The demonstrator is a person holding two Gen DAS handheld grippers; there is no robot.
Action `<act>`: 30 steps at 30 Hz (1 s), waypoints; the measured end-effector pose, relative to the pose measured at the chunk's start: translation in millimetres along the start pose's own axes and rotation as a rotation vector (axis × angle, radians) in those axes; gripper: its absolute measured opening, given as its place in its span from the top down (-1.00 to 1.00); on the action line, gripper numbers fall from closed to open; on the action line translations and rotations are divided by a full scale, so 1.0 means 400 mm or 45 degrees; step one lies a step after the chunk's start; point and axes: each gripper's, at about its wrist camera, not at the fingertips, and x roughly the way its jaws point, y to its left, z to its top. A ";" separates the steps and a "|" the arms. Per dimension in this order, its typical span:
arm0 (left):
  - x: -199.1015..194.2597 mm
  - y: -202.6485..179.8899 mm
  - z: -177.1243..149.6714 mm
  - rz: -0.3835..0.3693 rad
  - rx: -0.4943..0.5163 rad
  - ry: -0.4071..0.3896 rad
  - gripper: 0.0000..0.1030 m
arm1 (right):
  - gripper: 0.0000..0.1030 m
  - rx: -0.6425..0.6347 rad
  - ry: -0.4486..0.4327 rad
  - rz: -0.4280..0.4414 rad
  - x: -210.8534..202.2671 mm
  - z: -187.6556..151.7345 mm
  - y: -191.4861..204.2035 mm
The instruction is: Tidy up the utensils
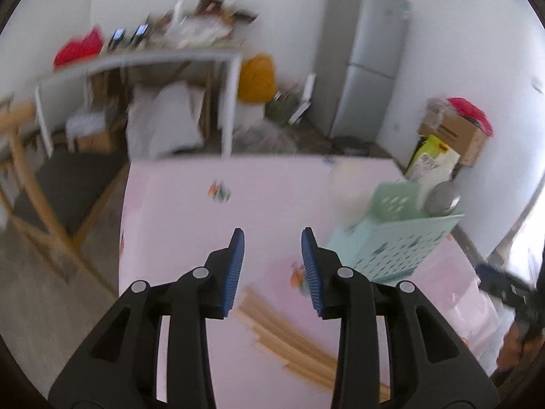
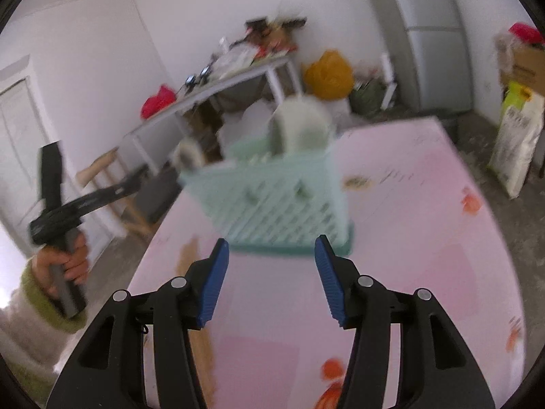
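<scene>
Several wooden sticks, likely chopsticks, lie on the pink tablecloth just under my left gripper. Its jaws stand open with nothing between them. A mint green perforated basket stands to the right of it, with a metal spoon bowl sticking out. In the right wrist view my right gripper hangs open and empty just in front of the same basket, which holds a blurred white item. The wooden sticks show at its left. A hand holds the left gripper at the far left.
A wooden chair stands off the table's left edge. Behind the table are a cluttered white side table, a grey fridge, a yellow bag, a cardboard box and a sack on the floor.
</scene>
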 end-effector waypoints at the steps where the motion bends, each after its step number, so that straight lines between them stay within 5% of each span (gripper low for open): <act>1: 0.022 0.018 -0.009 0.017 -0.027 0.043 0.37 | 0.00 0.001 0.036 0.024 0.007 -0.016 0.011; 9: 0.212 0.082 -0.051 0.087 -0.025 0.227 0.60 | 0.00 -0.093 0.375 0.114 0.030 -0.168 0.112; 14: 0.295 0.060 -0.049 0.056 0.027 0.275 0.82 | 0.02 -0.270 0.507 -0.012 0.048 -0.250 0.180; 18: 0.338 0.061 -0.077 0.089 0.040 0.343 1.00 | 0.29 -0.412 0.593 -0.142 0.090 -0.289 0.223; 22: 0.333 0.075 -0.092 0.086 0.014 0.318 1.00 | 0.74 -0.508 0.579 -0.177 0.096 -0.300 0.234; 30: 0.274 0.072 -0.148 0.049 0.024 0.315 1.00 | 0.88 -0.659 0.555 -0.224 0.141 -0.276 0.256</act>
